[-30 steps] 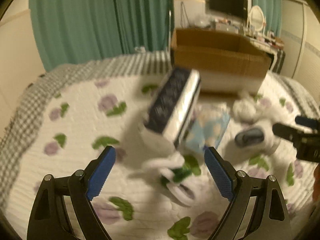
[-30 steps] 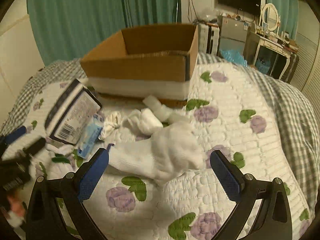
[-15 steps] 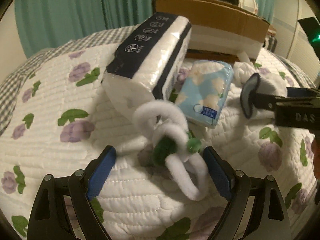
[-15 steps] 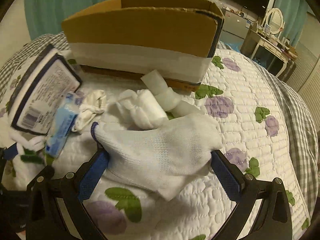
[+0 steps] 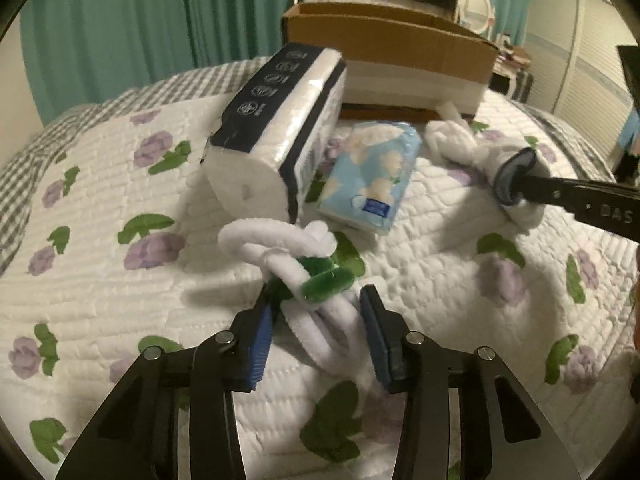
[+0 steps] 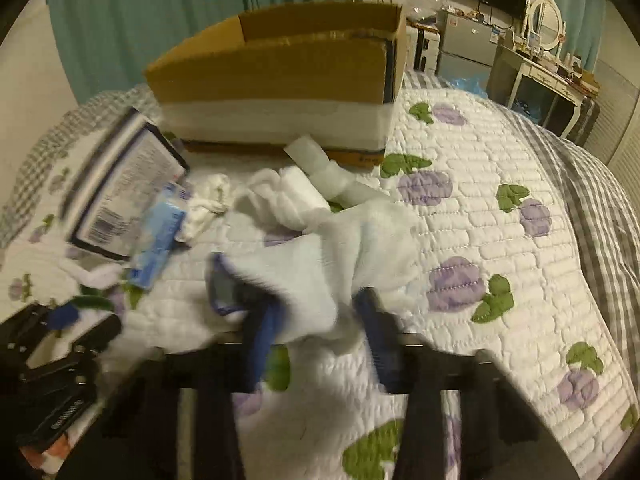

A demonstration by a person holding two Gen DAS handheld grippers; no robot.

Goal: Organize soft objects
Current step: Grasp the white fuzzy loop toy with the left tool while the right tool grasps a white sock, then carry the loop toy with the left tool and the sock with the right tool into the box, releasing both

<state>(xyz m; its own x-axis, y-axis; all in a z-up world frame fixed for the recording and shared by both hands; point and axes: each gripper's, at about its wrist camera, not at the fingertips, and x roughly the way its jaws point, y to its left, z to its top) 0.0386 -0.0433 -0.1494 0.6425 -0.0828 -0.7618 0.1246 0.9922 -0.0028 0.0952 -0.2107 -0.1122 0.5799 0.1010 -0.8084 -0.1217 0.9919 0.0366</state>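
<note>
A white and green fuzzy twisted toy (image 5: 296, 268) lies on the quilt. My left gripper (image 5: 320, 336) is shut on its near white loops. A white sock (image 6: 332, 248) with a blue cuff lies in the middle of the bed; my right gripper (image 6: 316, 340) is shut on it, and it shows in the left wrist view (image 5: 520, 184). An open cardboard box (image 6: 280, 76) stands at the back of the bed (image 5: 436, 280). A dark-banded tissue pack (image 5: 276, 128) leans beside a small blue tissue packet (image 5: 372, 176).
More white socks (image 6: 288, 196) and a crumpled white cloth (image 6: 208, 204) lie before the box. Teal curtains (image 5: 140, 28) hang behind the bed. A dresser with a mirror (image 6: 540, 52) stands at the right.
Both grippers have closed from wide open: the left onto the fuzzy toy, the right onto the white sock. The right wrist view is now motion-blurred.
</note>
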